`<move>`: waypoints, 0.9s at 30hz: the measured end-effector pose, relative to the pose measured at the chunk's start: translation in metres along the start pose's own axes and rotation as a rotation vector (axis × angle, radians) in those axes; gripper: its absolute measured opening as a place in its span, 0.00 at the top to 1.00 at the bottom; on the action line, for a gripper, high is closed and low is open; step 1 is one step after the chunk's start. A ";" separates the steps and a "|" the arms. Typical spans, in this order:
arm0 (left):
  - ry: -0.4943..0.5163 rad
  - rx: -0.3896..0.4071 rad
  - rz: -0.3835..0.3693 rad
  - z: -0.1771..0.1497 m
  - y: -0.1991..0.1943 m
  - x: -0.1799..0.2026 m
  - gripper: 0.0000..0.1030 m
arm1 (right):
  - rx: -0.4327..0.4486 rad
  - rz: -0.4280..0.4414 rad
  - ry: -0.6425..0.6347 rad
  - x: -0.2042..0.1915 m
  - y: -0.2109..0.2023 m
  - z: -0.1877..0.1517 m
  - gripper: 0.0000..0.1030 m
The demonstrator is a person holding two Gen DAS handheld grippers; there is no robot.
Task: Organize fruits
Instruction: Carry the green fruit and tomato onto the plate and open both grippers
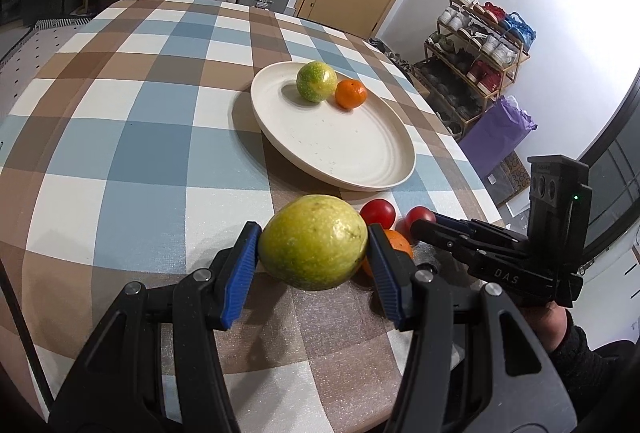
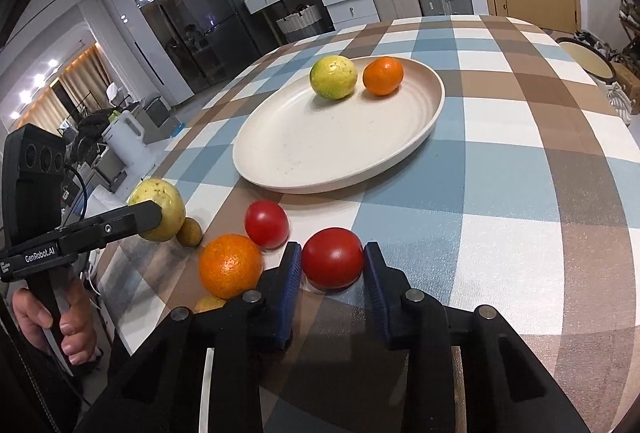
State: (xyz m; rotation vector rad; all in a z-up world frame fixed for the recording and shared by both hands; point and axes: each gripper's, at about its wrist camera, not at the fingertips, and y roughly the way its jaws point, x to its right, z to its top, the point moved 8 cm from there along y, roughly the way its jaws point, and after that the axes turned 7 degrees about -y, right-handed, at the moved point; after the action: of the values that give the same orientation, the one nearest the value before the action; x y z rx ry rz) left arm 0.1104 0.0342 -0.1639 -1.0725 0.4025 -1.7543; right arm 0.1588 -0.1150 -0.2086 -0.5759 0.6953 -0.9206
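While the left hand-held gripper [image 1: 312, 253] was closed around a green-yellow fruit [image 1: 313, 241] and the right hand-held gripper [image 2: 332, 269] bracketed a tomato [image 2: 333, 259], apparently touching, the plate [image 1: 360, 169] was seen straight ahead on the bench [image 1: 120, 153].

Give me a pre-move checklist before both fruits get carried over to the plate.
1. Left gripper on the big green-yellow fruit: fingers touch both sides. Ok.
2. Right gripper on the near tomato: fingers sit at both sides. Ok.
3. Grip firmness on either fruit: cannot tell.
4. Free space on the plate: the near half is bare; the green fruit and small orange sit at the far side. Ok.
5. Neighbours near the right gripper: the big orange and second tomato lie close to its left finger, could get nudged. Not ok.
6. Big fruit lifted off the cloth: cannot tell.
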 end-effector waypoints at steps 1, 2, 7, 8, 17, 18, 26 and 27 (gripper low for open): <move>0.000 0.001 -0.001 0.000 0.000 0.001 0.50 | 0.008 -0.003 0.001 0.000 -0.001 0.000 0.69; 0.001 0.002 -0.002 0.001 -0.001 0.001 0.50 | 0.017 -0.003 0.002 0.000 -0.003 0.001 0.69; 0.004 0.007 -0.008 0.004 -0.001 0.006 0.50 | 0.045 0.007 0.014 0.003 -0.013 0.006 0.69; 0.005 0.010 -0.009 0.005 -0.001 0.007 0.50 | 0.055 0.011 0.013 0.002 -0.015 0.008 0.69; 0.013 0.041 -0.035 0.030 -0.003 0.023 0.50 | 0.113 0.049 -0.042 -0.010 -0.031 0.042 0.69; 0.014 0.044 -0.033 0.035 -0.002 0.025 0.50 | 0.118 0.051 -0.048 -0.011 -0.031 0.046 0.69; 0.005 0.049 -0.061 0.076 0.009 0.033 0.50 | 0.151 0.060 -0.089 -0.012 -0.030 0.082 0.69; 0.006 0.047 -0.061 0.082 0.013 0.034 0.50 | 0.153 0.060 -0.092 -0.012 -0.028 0.087 0.69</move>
State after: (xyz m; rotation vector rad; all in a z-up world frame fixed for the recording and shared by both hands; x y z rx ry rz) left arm 0.1804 0.0152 -0.1111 -1.0559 0.3336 -1.8120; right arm 0.2044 -0.1055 -0.1293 -0.4566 0.5518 -0.8773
